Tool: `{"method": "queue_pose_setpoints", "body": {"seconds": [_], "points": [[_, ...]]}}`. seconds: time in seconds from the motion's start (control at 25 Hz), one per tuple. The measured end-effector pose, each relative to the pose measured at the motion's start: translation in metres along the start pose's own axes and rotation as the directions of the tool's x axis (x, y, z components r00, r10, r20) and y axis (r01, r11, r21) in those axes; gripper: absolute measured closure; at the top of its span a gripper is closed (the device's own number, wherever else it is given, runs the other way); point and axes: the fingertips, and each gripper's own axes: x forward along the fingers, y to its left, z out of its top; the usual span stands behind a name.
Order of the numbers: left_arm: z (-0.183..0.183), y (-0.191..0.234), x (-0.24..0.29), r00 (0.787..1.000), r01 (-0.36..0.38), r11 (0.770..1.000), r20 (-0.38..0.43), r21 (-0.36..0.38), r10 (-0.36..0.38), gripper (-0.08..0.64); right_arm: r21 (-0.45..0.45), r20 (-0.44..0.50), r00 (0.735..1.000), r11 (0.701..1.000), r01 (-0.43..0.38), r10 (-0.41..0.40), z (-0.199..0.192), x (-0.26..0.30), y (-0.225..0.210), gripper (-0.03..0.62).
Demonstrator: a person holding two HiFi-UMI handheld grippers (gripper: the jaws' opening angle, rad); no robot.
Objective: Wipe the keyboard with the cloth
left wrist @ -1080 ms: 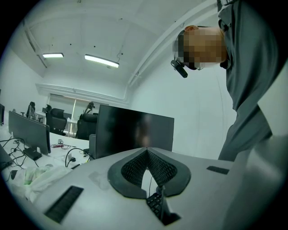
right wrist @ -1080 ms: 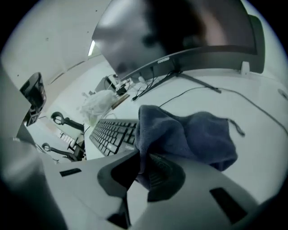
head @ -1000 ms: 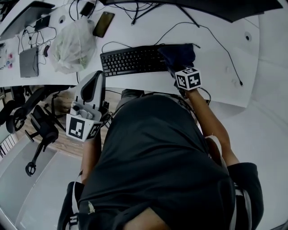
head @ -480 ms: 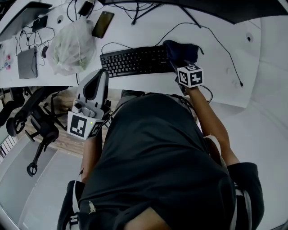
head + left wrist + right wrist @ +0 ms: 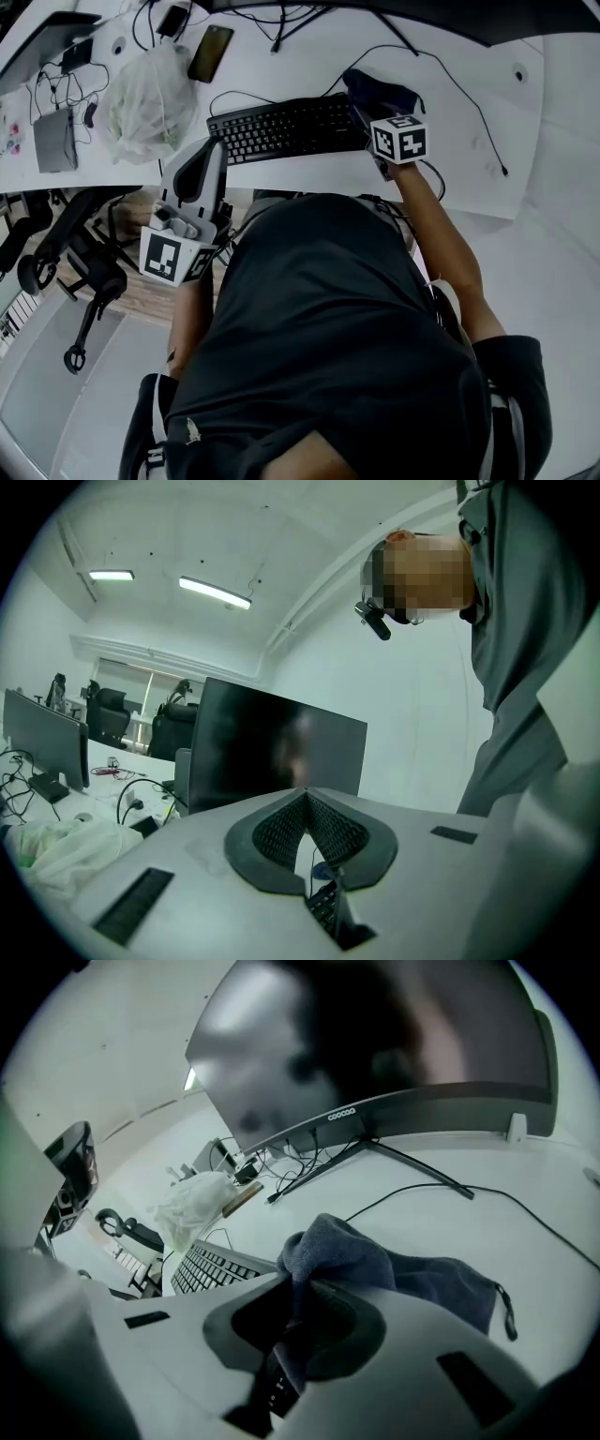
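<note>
A black keyboard [image 5: 286, 127] lies on the white desk [image 5: 469, 159], near its front edge. A dark blue cloth [image 5: 380, 94] rests bunched over the keyboard's right end. My right gripper [image 5: 367, 117] is shut on this cloth [image 5: 375, 1265], which spills from between the jaws onto the desk, with the keyboard [image 5: 211, 1269] to the left. My left gripper [image 5: 202, 164] hovers off the desk's front edge, left of the keyboard. It is shut and empty [image 5: 305, 794], pointing up at a monitor.
A crumpled plastic bag [image 5: 150, 89] and a phone [image 5: 208, 52] lie left of and behind the keyboard. A monitor [image 5: 375, 1044] stands at the back, with cables running over the desk. A grey box [image 5: 52, 141] sits far left. Office chairs [image 5: 66, 253] stand below the desk's edge.
My right gripper has pushed the cloth away from me and slightly right, over the keyboard's right end. The left gripper has barely shifted.
</note>
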Motion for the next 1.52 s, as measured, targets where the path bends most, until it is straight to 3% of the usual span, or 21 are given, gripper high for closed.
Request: {"method": "queue_pose_setpoints", "body": {"seconds": [0.24, 0.4, 0.52, 0.72, 1.04, 1.2, 1.52], "points": [[-0.008, 0.001, -0.001, 1.000, 0.000, 1.000, -0.018, -0.012, -0.001, 0.555, -0.112, -0.026, 1.000, 0.994, 0.012, -0.015, -0.008, 0.027, 0.028, 0.559], [-0.005, 0.003, 0.000, 1.000, 0.002, 0.999, 0.010, -0.046, -0.002, 0.555, -0.119, -0.008, 0.995, 0.988, -0.102, 0.102, 0.000, 0.031, 0.052, 0.560], [-0.008, 0.003, 0.000, 1.000, -0.001, 0.999, 0.004, -0.054, 0.001, 0.555, -0.172, -0.029, 0.992, 0.977, -0.128, 0.125, -0.002, 0.034, 0.058, 0.560], [-0.014, 0.004, -0.003, 1.000, -0.005, 0.997, 0.002, -0.076, 0.006, 0.555, -0.120, 0.003, 0.995, 0.988, -0.102, 0.104, 0.000, 0.031, 0.043, 0.560], [-0.030, 0.010, -0.005, 0.999, -0.009, 0.999, -0.051, -0.049, 0.006, 0.555, -0.153, -0.014, 0.998, 0.987, -0.057, 0.055, 0.000, 0.037, 0.046, 0.560], [-0.026, 0.008, -0.002, 0.999, 0.006, 0.998, -0.032, -0.069, -0.008, 0.555, -0.176, -0.027, 0.997, 0.982, -0.072, 0.069, 0.000, 0.039, 0.054, 0.560], [-0.045, 0.013, 0.002, 0.997, -0.016, 0.996, -0.079, -0.092, 0.008, 0.555, -0.176, -0.033, 0.994, 0.979, -0.105, 0.101, 0.003, 0.044, 0.060, 0.560]]}}
